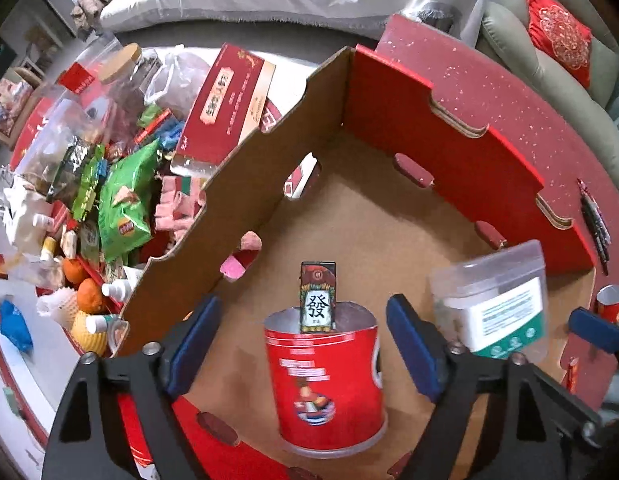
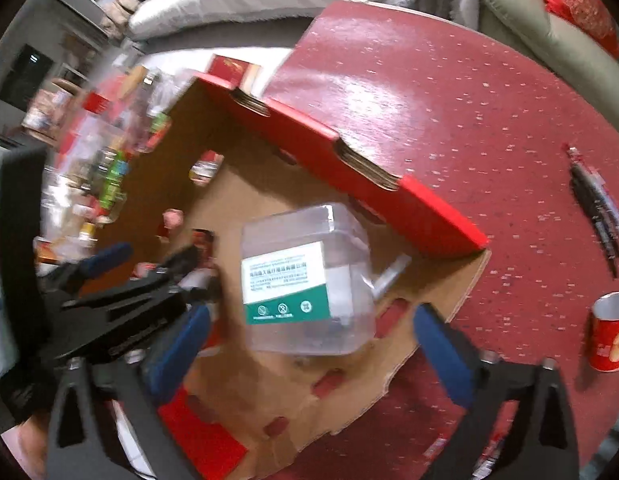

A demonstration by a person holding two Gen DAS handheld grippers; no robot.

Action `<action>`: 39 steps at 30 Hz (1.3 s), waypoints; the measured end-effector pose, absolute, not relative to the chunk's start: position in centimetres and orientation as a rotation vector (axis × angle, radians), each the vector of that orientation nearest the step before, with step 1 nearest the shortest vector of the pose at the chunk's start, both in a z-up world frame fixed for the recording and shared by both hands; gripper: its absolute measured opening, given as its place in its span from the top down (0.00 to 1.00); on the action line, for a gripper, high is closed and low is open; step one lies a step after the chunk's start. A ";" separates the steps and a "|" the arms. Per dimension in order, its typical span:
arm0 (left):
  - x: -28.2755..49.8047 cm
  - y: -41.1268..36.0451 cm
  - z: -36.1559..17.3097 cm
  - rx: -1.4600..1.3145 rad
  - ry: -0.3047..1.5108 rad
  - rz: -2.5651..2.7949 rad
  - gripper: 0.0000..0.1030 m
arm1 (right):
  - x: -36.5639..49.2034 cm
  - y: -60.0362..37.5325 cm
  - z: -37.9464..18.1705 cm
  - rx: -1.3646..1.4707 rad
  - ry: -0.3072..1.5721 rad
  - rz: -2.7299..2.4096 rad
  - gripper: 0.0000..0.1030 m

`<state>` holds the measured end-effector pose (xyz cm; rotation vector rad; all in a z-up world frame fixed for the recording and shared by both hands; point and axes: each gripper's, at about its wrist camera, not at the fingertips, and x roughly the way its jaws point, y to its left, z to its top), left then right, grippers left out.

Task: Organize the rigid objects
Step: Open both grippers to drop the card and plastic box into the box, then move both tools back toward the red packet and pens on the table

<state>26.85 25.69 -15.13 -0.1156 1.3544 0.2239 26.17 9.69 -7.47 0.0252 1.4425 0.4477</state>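
My left gripper [image 1: 303, 346] stands released over the cardboard box [image 1: 269, 184]; the red can [image 1: 329, 384] sits upright between its fingers, untouched. A small carton [image 1: 318, 300] behind it reads 發; the can's print is blurred. My right gripper [image 2: 309, 352] is open too, the clear plastic container [image 2: 309, 280] just ahead, its green-and-white label unreadable.
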 end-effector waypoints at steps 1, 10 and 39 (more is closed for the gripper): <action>26.7 25.5 -14.8 -0.111 1.336 0.213 0.07 | 26.1 9.7 -7.3 0.022 1.443 0.447 0.00; 24.7 24.1 -11.1 -0.174 1.268 0.099 0.00 | 24.8 3.5 -3.8 0.185 1.367 0.392 0.01; 18.1 1.6 -21.3 -0.403 1.615 0.307 0.00 | 0.6 -25.6 -11.7 0.637 1.662 -0.231 0.01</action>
